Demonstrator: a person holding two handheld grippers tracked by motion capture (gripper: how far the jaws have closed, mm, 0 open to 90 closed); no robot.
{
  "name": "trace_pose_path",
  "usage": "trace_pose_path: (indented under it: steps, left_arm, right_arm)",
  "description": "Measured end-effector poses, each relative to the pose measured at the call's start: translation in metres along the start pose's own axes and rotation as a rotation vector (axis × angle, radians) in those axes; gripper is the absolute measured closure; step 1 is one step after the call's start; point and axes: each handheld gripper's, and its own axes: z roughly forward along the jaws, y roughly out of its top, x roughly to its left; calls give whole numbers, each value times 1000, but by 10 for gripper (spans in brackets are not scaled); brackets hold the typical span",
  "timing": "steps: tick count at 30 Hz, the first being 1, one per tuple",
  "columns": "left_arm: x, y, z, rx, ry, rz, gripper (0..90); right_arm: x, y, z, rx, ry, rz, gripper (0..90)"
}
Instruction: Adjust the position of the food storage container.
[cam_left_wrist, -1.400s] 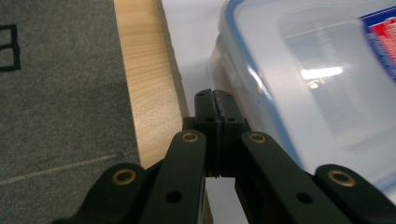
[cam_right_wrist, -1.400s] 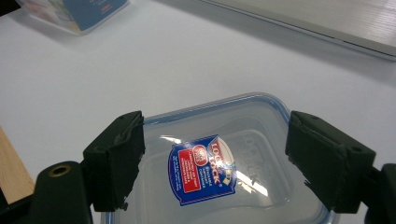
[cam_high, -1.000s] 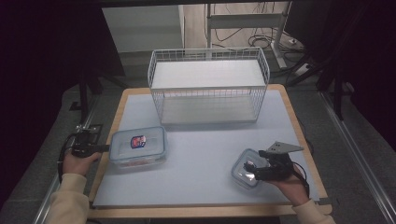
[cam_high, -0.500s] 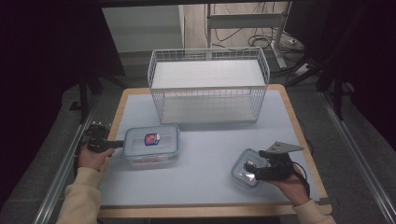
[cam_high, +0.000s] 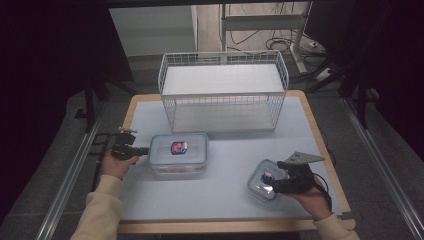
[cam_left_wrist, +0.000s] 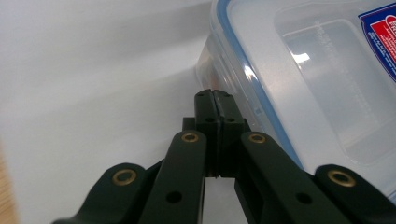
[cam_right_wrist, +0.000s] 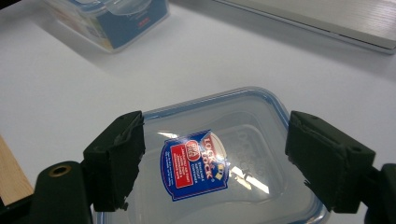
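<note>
Container, large rectangular (cam_high: 178, 154), clear with blue-rimmed lid, sits left of centre on the bench (cam_high: 225, 195), just in front of the wire basket (cam_high: 223, 90). Left hand-held gripper (cam_high: 145, 150) is clenched with nothing between the jaws, tips against the container's left side wall just below the lid rim; reads as a push with closed tips. Risk: contact is narrow and appears off-centre, so the box may pivot instead of sliding straight, or the tips may ride up under the lid lip and tilt the box. A longer push could carry it into the basket's front wires. Small container (cam_high: 265, 181) rests near the right front corner; right hand-held gripper (cam_high: 272, 187) hangs released, jaws astride its lid without pressing. Closing there from above risks pads slipping off the smooth lid or shoving the box toward the bench edge.
</note>
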Motion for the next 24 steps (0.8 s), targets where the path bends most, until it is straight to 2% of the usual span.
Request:
trace_pose_path:
  steps: [5,8,10,13,19,24]
  left_arm:
    - [-18,4,7,1,-24,28,900]
    - [-29,6,9,-13,-57,37,900]
    - [-33,8,8,-21,-78,43,900]
    - [-40,10,9,-20,-76,54,900]
    - [-49,8,17,3,-99,70,900]
    - [-59,9,28,8,-144,69,900]
  right_arm:
    - [0,0,0,1,1,0,194]
    - [0,0,0,-1,1,1,194]
    - [-1,0,0,-1,1,0,194]
    - [0,0,0,1,1,-1,194]
    - [0,0,0,0,1,-1,194]
    - [0,0,0,1,1,-1,194]
